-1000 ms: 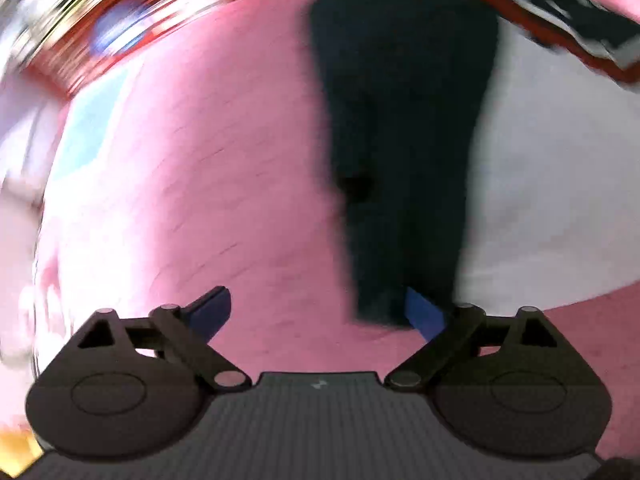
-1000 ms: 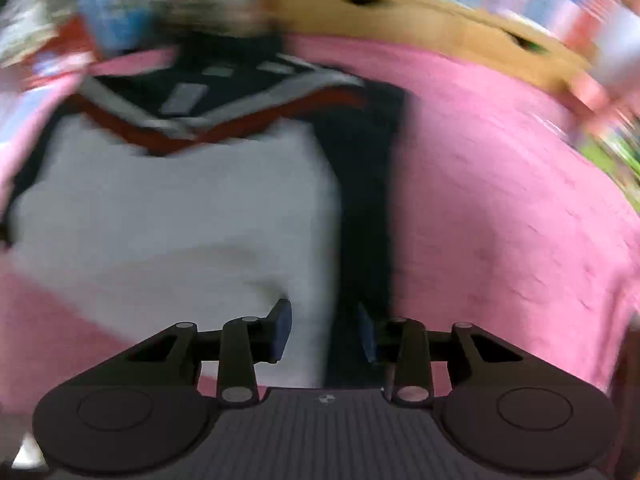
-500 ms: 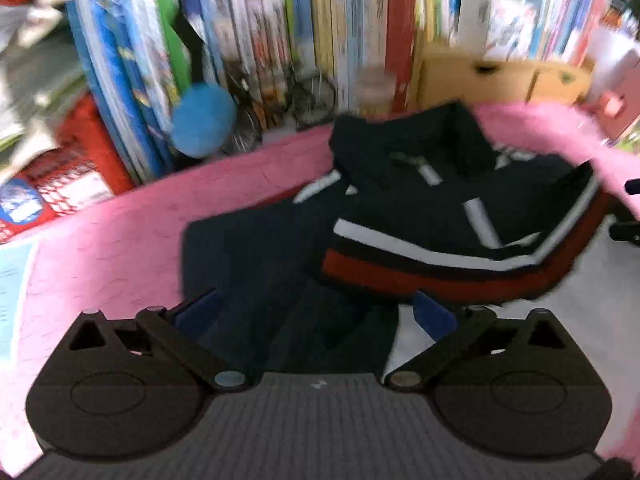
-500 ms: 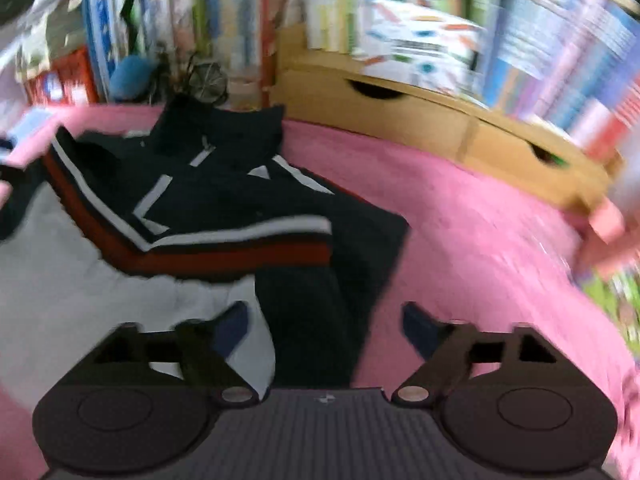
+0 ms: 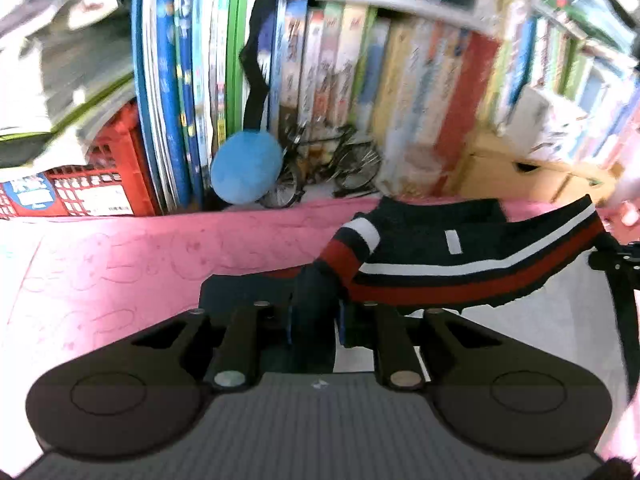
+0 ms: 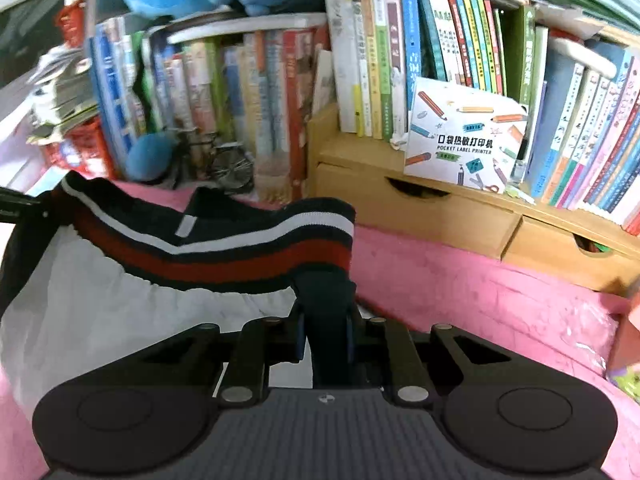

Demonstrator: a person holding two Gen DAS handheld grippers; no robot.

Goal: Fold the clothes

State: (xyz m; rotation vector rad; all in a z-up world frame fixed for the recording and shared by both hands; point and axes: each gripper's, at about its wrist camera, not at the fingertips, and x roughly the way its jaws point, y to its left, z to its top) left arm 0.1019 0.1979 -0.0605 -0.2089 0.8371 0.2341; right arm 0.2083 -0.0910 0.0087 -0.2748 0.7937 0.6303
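A navy jacket (image 5: pixel 460 276) with a red and white striped hem and a white inner side (image 6: pixel 120 312) lies on the pink cover (image 5: pixel 120 264). My left gripper (image 5: pixel 314 316) is closing its jaws, and the pads squeeze a navy bunch at the hem's left corner. My right gripper (image 6: pixel 326 328) is closing too, with the hem's right corner (image 6: pixel 320 240) pinched between its pads. The striped hem hangs raised between both grippers. The right gripper (image 5: pixel 616 260) shows at the right edge of the left wrist view.
A crowded bookshelf (image 6: pixel 400 60) rises behind the cover. A blue plush ball (image 5: pixel 246 166), a toy bicycle (image 5: pixel 332 164) and a red crate (image 5: pixel 100 168) stand at its foot. Wooden drawers (image 6: pixel 420 208) and a printer box (image 6: pixel 464 140) sit at the right.
Both grippers stood open over the jacket before; now each is shut on a hem corner. Both views have tilted up from the cover toward the bookshelf, and the hem has risen.
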